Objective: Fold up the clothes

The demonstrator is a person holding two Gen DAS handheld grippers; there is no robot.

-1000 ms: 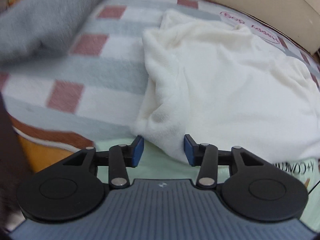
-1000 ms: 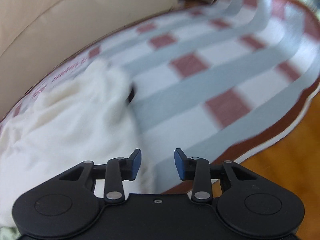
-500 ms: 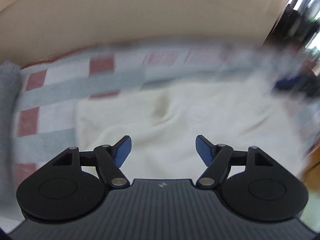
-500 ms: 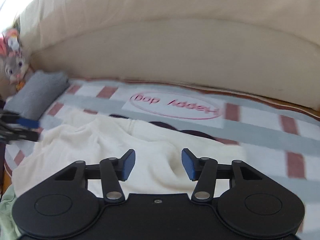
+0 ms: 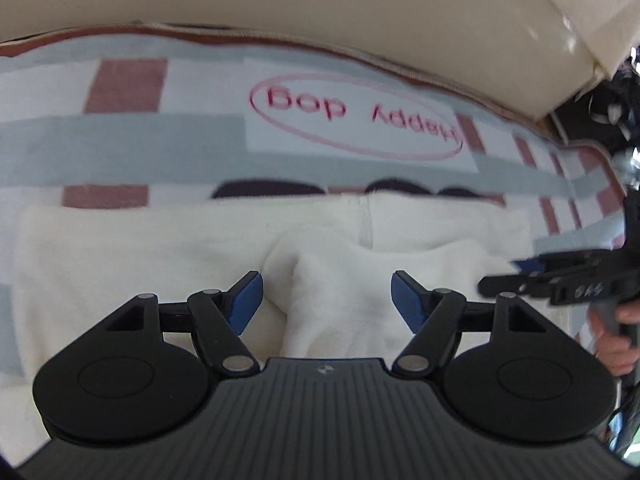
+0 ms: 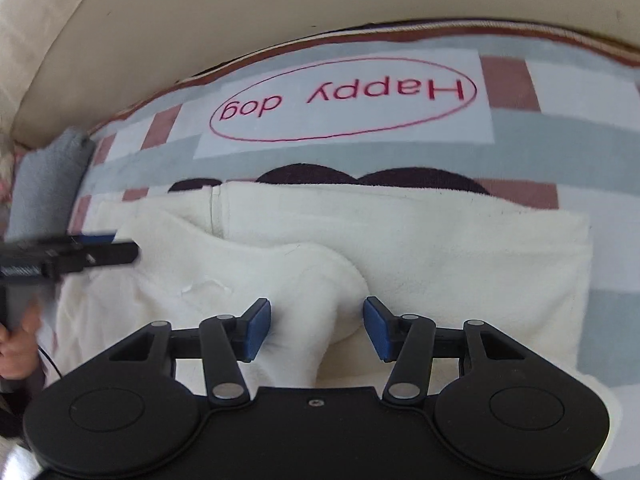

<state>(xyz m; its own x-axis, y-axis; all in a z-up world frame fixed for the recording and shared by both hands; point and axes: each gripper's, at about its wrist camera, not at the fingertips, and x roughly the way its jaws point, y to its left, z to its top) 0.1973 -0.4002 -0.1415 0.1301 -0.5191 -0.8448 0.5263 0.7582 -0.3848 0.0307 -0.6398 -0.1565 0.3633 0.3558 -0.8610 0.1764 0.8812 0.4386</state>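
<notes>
The left hand-held gripper has a ribbed dark-grey body, black round-lobed linkage arms with silver pivot pins, and blue finger pads. The right hand-held gripper is smooth black with one centre screw and matching blue pads. Bare skin shows on both hands.

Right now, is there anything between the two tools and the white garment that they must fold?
Nothing visible. The left tool and the right tool are both open, and a raised fold of the white garment already lies between each pair of fingers.
</notes>
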